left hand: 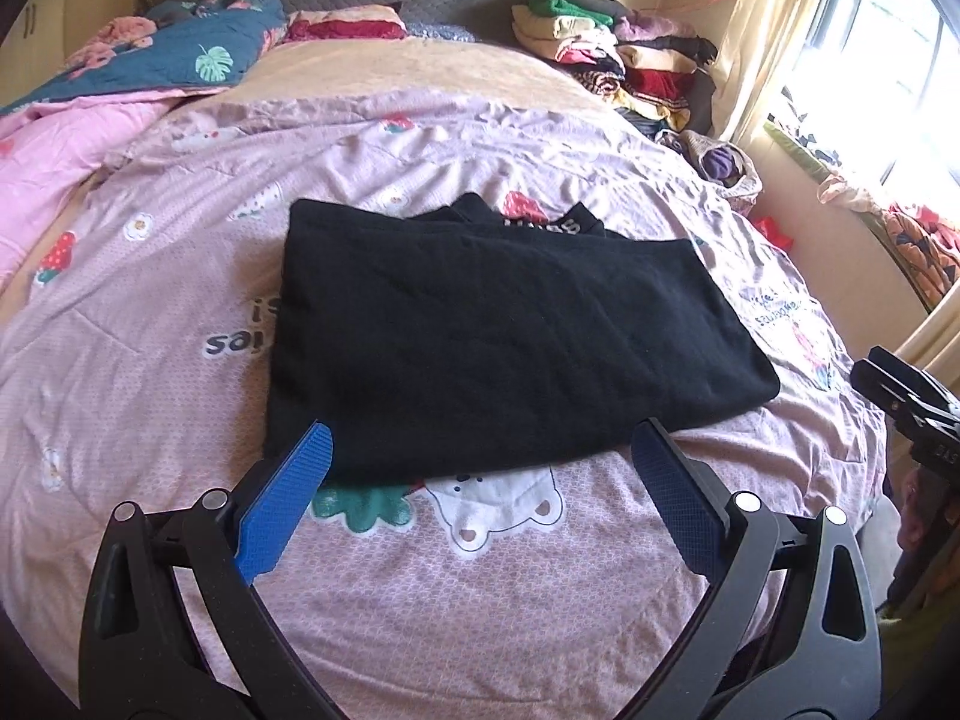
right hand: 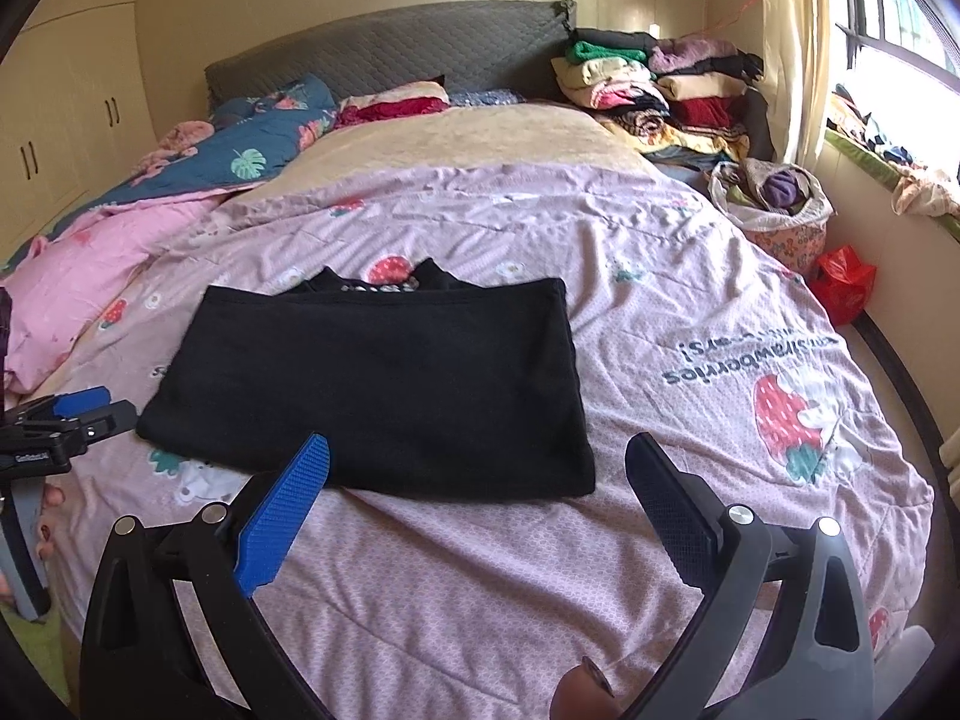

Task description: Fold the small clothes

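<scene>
1. Nearest the lens in the left wrist view, the left gripper [left hand: 480,450] stands spread wide with nothing between its blue pads [left hand: 285,504]; it sits just short of the near edge of the black garment [left hand: 498,336].
2. In the right wrist view the right gripper [right hand: 477,468] is likewise spread wide and holds nothing; its left pad overlaps the garment's near edge in the picture, though contact cannot be told from here.
3. The bed [right hand: 690,468] fills most of both views, covered by a pink quilt [left hand: 150,312] printed with strawberries, bears and lettering.
4. The black garment lies folded into a flat rectangle in the middle of the quilt, with its collar and a strip of white print showing at the far edge.
5. A blue floral blanket [left hand: 198,54] with a pink underside is bunched at the far left of the bed, beside the grey padded headboard [right hand: 390,42].
6. A pile of folded clothes [right hand: 660,90] in green, cream, purple, red and black is stacked at the far right corner by the headboard.
7. A patterned basket [right hand: 792,234] sits at the bed's right edge, lined with a pale bag; a purple bundle [right hand: 783,186] lies inside, and the rest of its contents are too tangled to name.
8. A red bag [right hand: 843,282] sits just right of the basket, below the window sill.
</scene>
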`<state>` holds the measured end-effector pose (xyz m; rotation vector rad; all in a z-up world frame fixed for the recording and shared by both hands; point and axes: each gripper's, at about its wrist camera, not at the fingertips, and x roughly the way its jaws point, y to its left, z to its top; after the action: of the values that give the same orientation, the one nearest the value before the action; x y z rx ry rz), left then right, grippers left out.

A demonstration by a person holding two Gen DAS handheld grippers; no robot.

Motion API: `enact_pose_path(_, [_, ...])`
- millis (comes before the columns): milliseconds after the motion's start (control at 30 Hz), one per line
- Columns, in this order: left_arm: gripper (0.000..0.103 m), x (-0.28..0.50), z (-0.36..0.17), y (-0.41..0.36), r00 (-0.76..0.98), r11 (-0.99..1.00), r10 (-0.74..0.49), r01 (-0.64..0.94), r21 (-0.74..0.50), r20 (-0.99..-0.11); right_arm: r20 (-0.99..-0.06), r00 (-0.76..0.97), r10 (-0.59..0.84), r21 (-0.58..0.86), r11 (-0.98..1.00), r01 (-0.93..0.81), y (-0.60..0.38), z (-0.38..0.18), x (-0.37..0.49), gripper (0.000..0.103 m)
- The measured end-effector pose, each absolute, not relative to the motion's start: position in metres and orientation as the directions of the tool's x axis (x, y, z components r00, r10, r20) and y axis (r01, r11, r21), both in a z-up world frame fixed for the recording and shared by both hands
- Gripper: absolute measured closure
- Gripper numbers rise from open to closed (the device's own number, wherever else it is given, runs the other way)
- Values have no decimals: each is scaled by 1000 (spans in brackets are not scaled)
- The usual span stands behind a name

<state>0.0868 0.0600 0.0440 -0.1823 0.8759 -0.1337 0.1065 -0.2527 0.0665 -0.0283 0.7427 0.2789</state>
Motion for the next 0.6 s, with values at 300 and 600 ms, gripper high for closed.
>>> enact_pose_path(300, [9, 80, 55, 87, 674, 977, -156, -2, -213, -722, -626, 706, 331, 65, 924, -376, -207, 99, 96, 4])
enact_pose_path(600, [9, 84, 49, 125, 681, 979, -95, -67, -191, -726, -640, 659, 395, 73, 885, -460, -152, 96, 103, 4])
